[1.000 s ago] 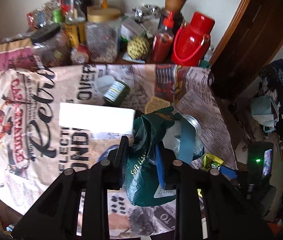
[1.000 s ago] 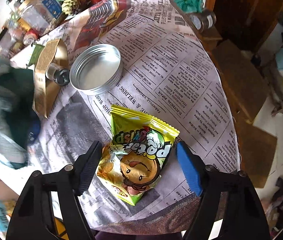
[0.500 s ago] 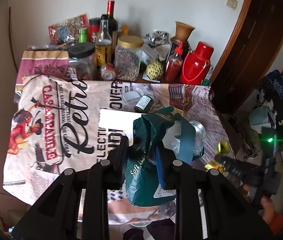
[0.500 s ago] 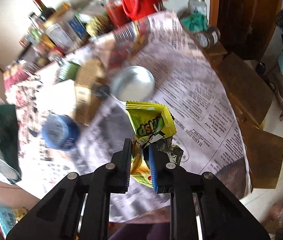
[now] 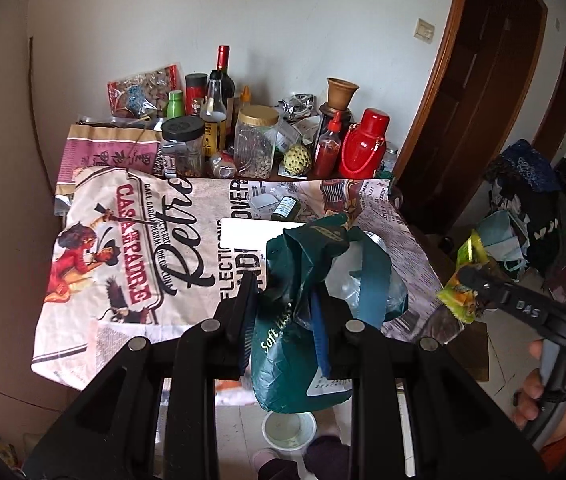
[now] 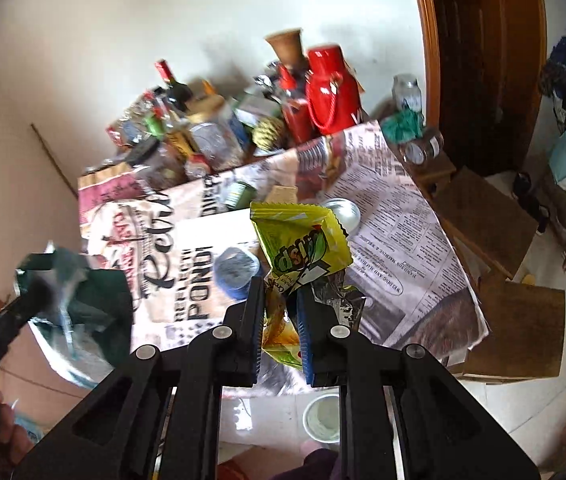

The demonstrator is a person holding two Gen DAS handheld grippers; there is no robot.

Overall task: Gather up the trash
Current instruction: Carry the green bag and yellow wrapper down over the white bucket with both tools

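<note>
A table draped in a newspaper-print cloth point(image 5: 131, 248) stands against a white wall, its far edge crowded with jars and bottles. The left gripper point(image 5: 283, 312) is clamped on the rim of a dark green plastic bag point(image 5: 303, 320), holding it up off the table, apparently as the collecting sack. The right gripper point(image 6: 280, 320) pinches a crumpled yellow-green potato crisp packet point(image 6: 303, 244) held above the cloth, likely bound for the bag's mouth.

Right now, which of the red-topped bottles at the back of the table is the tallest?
The dark wine bottle with the red foil cap, at the wall. Its neck rises above the red thermos and the red sauce bottle.
</note>
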